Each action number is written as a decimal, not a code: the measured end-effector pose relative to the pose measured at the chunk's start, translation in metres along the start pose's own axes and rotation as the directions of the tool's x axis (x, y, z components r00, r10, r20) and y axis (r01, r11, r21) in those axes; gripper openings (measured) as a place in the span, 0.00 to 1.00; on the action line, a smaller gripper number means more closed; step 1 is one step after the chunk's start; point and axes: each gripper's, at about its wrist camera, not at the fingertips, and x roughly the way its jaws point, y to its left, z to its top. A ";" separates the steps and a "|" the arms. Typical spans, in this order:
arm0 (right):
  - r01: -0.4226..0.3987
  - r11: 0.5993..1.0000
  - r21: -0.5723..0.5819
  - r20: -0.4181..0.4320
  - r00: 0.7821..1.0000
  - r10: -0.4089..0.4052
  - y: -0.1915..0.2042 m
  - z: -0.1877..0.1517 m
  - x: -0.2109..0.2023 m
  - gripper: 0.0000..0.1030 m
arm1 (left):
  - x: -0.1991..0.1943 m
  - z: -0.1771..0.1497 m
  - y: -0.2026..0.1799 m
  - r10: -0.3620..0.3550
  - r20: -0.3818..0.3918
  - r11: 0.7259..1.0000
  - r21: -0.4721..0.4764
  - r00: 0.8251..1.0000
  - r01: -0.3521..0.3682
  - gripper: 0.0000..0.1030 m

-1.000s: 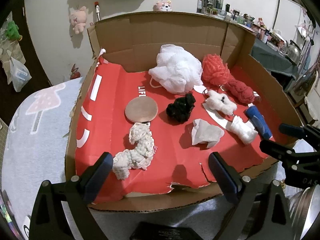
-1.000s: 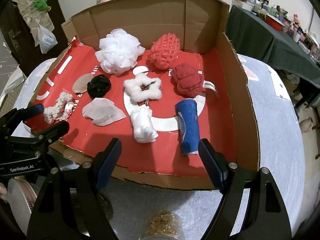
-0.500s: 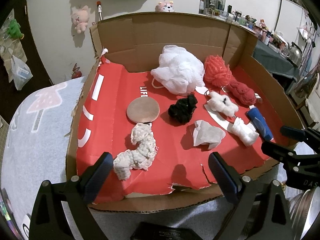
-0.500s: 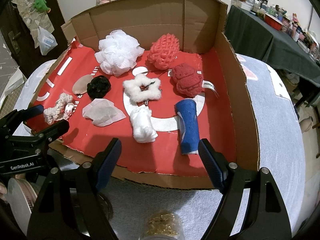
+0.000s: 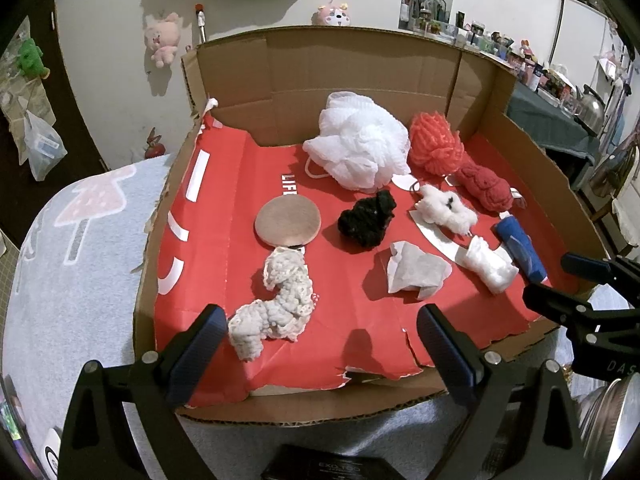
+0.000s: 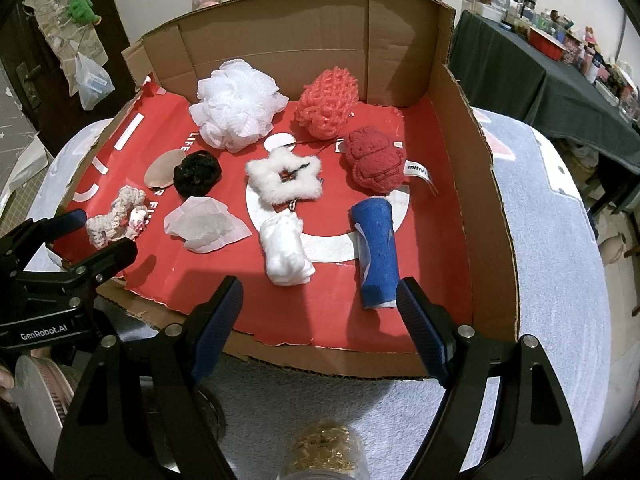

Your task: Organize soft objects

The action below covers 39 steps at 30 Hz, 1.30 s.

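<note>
Soft objects lay scattered on the red liner of an open cardboard tray (image 6: 492, 216): a white mesh pouf (image 6: 236, 108) and a coral knitted ball (image 6: 328, 104) at the back, a blue foam roll (image 6: 376, 252) and a white fluffy wad (image 6: 284, 252) nearest the right gripper (image 6: 320, 322), and a cream crocheted scrunchie (image 5: 276, 300) just ahead of the left gripper (image 5: 320, 340). Both grippers hung at the tray's near edge with jaws spread wide and nothing between them. All the pieces looked light, yielding and unbreakable, so each would probably best be pinched across its bulk; the roll across its middle, since a pinch near its end might let it swing.
</note>
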 end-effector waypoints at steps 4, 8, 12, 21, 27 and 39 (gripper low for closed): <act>0.001 1.000 0.000 0.002 1.000 -0.001 0.000 0.000 0.000 0.76 | 0.000 0.000 0.000 -0.002 0.000 1.000 -0.002 1.000 0.002 0.95; 0.002 1.000 -0.001 0.002 1.000 -0.002 0.000 0.000 0.000 0.76 | 0.000 0.000 0.000 -0.001 0.000 1.000 -0.001 1.000 0.001 0.95; 0.002 1.000 0.000 0.002 1.000 -0.002 0.000 0.000 0.000 0.76 | 0.000 0.000 0.000 -0.001 0.001 1.000 -0.001 1.000 0.001 0.95; 0.002 1.000 0.000 0.002 1.000 -0.002 0.000 0.000 0.000 0.76 | 0.000 0.000 0.000 -0.001 0.001 1.000 0.000 1.000 0.001 0.95; 0.003 1.000 -0.001 0.003 1.000 -0.003 0.000 0.000 0.000 0.76 | 0.000 0.000 0.000 0.000 0.001 1.000 0.002 1.000 0.000 0.95; -0.005 1.000 -0.001 0.021 1.000 0.005 -0.002 0.002 -0.008 0.76 | -0.006 0.003 0.004 -0.010 -0.021 1.000 -0.012 1.000 0.009 0.95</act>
